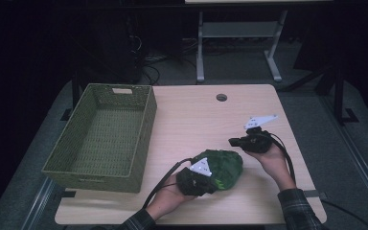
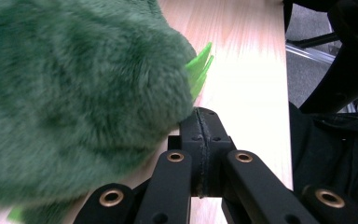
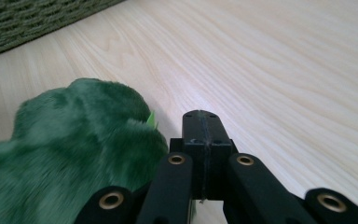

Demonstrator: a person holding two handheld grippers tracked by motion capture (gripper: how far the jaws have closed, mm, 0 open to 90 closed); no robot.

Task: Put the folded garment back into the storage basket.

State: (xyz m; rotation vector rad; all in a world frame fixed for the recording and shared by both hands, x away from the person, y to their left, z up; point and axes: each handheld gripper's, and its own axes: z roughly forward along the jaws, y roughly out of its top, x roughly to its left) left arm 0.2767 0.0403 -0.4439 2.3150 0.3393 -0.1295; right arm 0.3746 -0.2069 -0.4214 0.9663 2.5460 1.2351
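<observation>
- The green plush toy [image 1: 223, 167] lies on the tabletop [image 1: 196, 120] near its front edge, a little right of the middle, well apart from the woven basket [image 1: 103, 136] that takes up the tabletop's left side.
- The basket's near left corner juts past the tabletop's edge; bare wood lies between its right wall and the toy, and from the toy back to the round hole [image 1: 221, 97] by the far edge.
- The left gripper [image 1: 206, 184] sits against the toy's front-left side, its jaws pressed flat together with nothing between them; the fur brushes their side.
- The right gripper [image 1: 234, 142] hovers just beyond the toy's far right end, jaws likewise closed on nothing, with bare tabletop to its right.
- The left gripper view brings out bright lime spikes [image 2: 199, 72] on the toy [image 2: 74, 102] and the tabletop's edge with dark floor beyond.
- The right gripper view shows the toy [image 3: 70, 154] low at left, the basket's weave [image 3: 32, 21] at top left, and open wood ahead.
</observation>
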